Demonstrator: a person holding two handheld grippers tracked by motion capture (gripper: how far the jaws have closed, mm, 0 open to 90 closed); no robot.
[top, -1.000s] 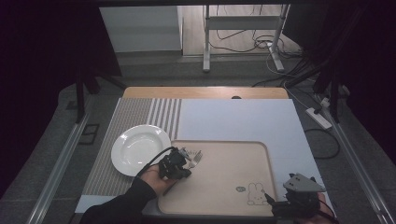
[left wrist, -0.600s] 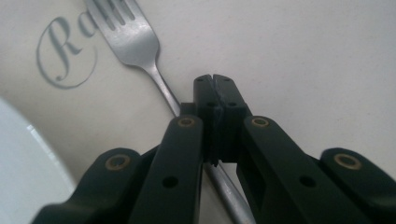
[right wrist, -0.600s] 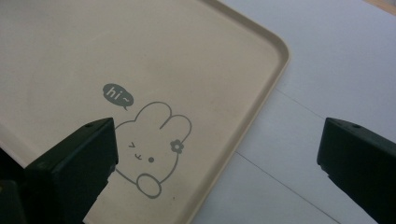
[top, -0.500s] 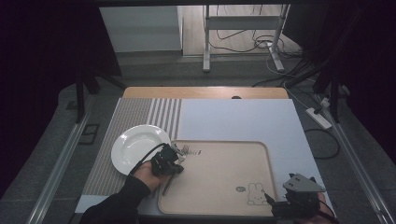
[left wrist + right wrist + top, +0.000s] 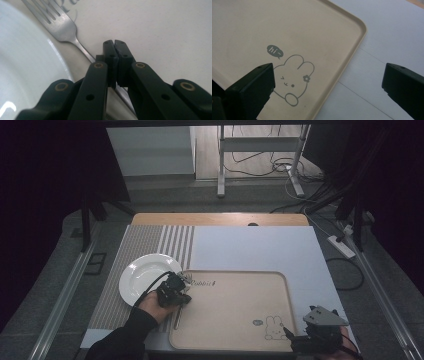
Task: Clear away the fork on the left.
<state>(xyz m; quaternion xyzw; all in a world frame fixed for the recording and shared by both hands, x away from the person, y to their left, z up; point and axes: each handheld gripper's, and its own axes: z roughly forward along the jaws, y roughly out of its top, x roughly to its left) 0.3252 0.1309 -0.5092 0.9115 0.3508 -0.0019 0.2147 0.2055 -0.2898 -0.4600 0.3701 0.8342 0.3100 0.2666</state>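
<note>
High view. Table (image 5: 260, 245): pale top with a striped mat (image 5: 150, 245) on its left part. Tray (image 5: 235, 340): beige, shallow rim, lying between the two claws; rabbit drawing (image 5: 272, 327) at the corner nearest the right claw, printed lettering at the corner nearest the left claw. Plate (image 5: 137, 277): white, round, just left of the left claw and beside the tray's left edge. Left claw (image 5: 181, 289): held in the person's left hand (image 5: 152, 306), dark sleeve entering from the bottom edge, set over the tray's far left corner. Fork (image 5: 181, 307): thin metal, its handle running toward the person from under the left claw along the tray's left rim. Right claw (image 5: 290, 336): at the tray's near right corner, grey three-cornered plate on top; jaw gap too small to judge here.

Left gripper view. Left claw (image 5: 115, 46): jaws pressed together, closed on the fork (image 5: 63, 30) handle, which passes under and between the tips. Fork head lies ahead and to the left of the claw, tines pointing away, resting on the tray (image 5: 162, 30) surface. Plate (image 5: 22, 70): white rim curving along the left side of the claw, just beside the fork; whether they touch cannot be told.

Right gripper view. Right claw (image 5: 328, 78): jaws wide apart, holding nothing. Tray (image 5: 262, 25): its rounded corner lies between and ahead of the jaws, with the rabbit drawing (image 5: 292, 77) and a "hi~" bubble next to the left jaw. Table (image 5: 387, 32): pale surface beyond the tray rim, toward the right jaw.
</note>
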